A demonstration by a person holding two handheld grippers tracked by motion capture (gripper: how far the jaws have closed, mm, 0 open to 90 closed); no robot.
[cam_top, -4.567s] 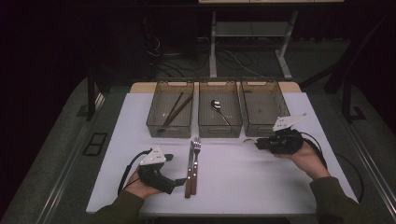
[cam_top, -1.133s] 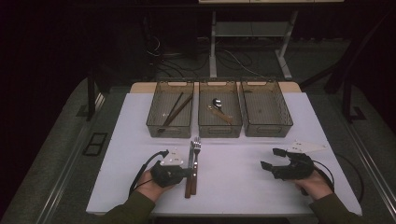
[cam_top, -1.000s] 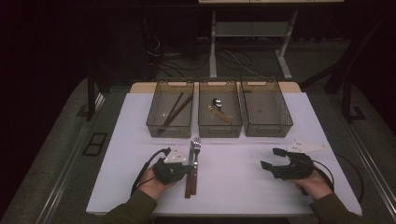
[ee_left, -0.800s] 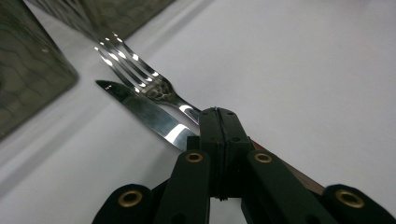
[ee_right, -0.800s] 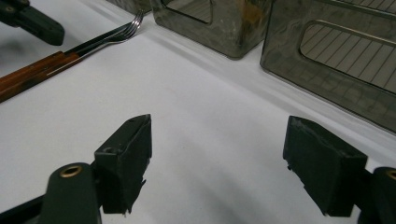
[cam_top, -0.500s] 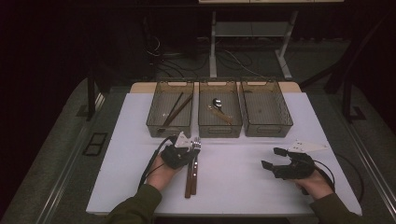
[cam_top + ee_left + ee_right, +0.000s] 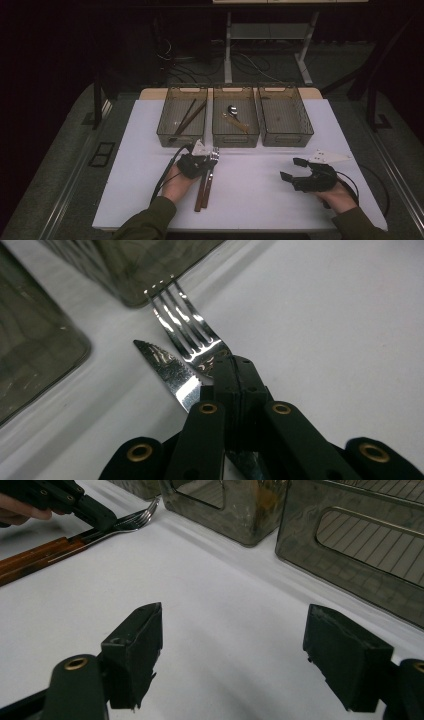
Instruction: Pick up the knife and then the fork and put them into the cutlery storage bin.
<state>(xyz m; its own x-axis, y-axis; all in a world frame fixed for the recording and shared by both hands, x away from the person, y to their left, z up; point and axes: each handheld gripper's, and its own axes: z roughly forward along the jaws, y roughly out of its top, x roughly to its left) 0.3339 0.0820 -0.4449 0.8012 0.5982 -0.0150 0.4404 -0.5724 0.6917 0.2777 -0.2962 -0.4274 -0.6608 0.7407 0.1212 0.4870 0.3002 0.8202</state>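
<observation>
Left gripper view shows the left gripper (image 7: 235,371) pressed together over the fork (image 7: 187,327), beside the knife (image 7: 170,372), likely nudging them apart for sorting.

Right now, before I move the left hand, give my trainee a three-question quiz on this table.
1. True or false: the left gripper has its jaws closed over the fork and knife.
2. Which bin holds the spoon: A left, B middle, C right?
3. What state is the right gripper in?

Key: 1 true. 2 B, the middle bin. 3 Open, with bare white table between its jaws and nothing held.
</observation>
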